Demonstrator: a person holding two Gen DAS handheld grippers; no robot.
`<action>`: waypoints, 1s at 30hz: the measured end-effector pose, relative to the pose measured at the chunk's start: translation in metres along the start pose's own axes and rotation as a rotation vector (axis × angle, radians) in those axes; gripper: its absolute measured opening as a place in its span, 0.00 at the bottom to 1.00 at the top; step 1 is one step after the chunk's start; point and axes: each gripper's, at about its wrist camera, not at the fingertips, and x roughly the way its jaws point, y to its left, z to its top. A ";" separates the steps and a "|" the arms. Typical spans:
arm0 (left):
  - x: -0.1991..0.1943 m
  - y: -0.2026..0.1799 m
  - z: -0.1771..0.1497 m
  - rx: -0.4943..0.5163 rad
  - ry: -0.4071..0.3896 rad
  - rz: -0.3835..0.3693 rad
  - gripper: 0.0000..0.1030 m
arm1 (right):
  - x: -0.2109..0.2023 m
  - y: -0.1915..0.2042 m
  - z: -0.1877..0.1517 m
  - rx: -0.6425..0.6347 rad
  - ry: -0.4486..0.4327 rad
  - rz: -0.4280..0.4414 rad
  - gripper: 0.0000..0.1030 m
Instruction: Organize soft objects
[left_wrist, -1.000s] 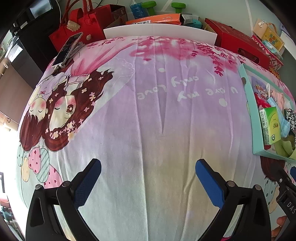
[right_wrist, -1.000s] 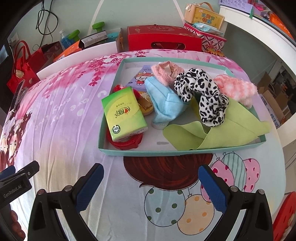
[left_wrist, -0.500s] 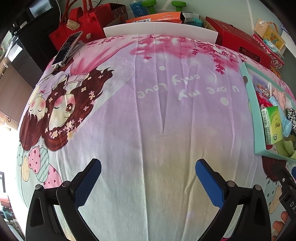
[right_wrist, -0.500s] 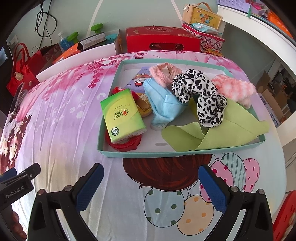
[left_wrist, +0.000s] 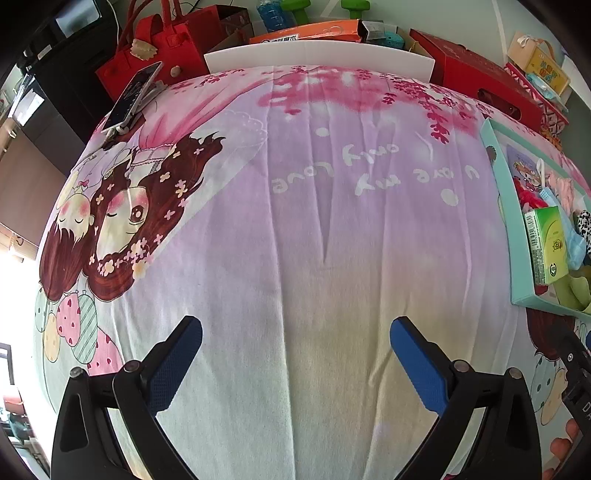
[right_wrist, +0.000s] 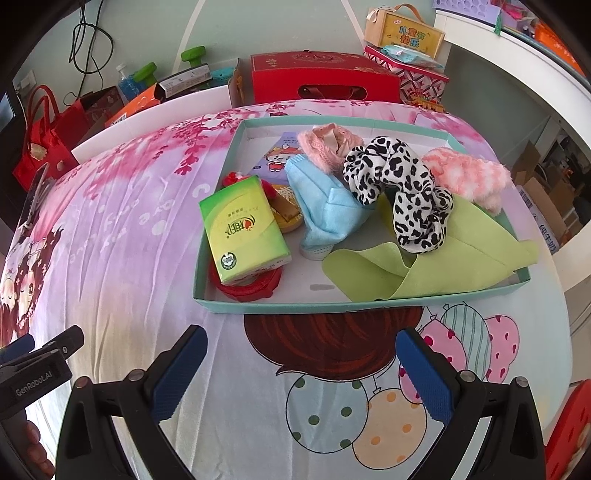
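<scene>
Both grippers' fingers (right_wrist: 424, 376) wide apart, empty, above bedsheet (left_wrist: 295, 258).

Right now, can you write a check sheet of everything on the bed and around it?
Surface: cartoon bedsheet, wrinkled.
Job's things: teal tray holding green tissue pack, blue face mask, leopard scrunchie, pink fluffy piece, green cloth.
Clutter: phone at the sheet's far left edge.
Grippers: left gripper open, empty; right gripper open, empty, short of the tray.
Cables: black cable on the wall.
Surroundings: red gift box, red bag, green dumbbells.
</scene>
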 end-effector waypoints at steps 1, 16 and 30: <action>0.000 0.000 0.000 0.000 0.000 0.000 0.99 | 0.000 0.000 0.000 0.000 0.000 0.000 1.00; 0.003 0.001 -0.001 -0.003 0.008 0.004 0.99 | 0.001 -0.001 -0.001 0.003 0.002 0.001 1.00; 0.002 -0.003 -0.003 0.000 0.010 -0.022 0.99 | 0.002 -0.002 -0.001 0.008 0.008 -0.004 1.00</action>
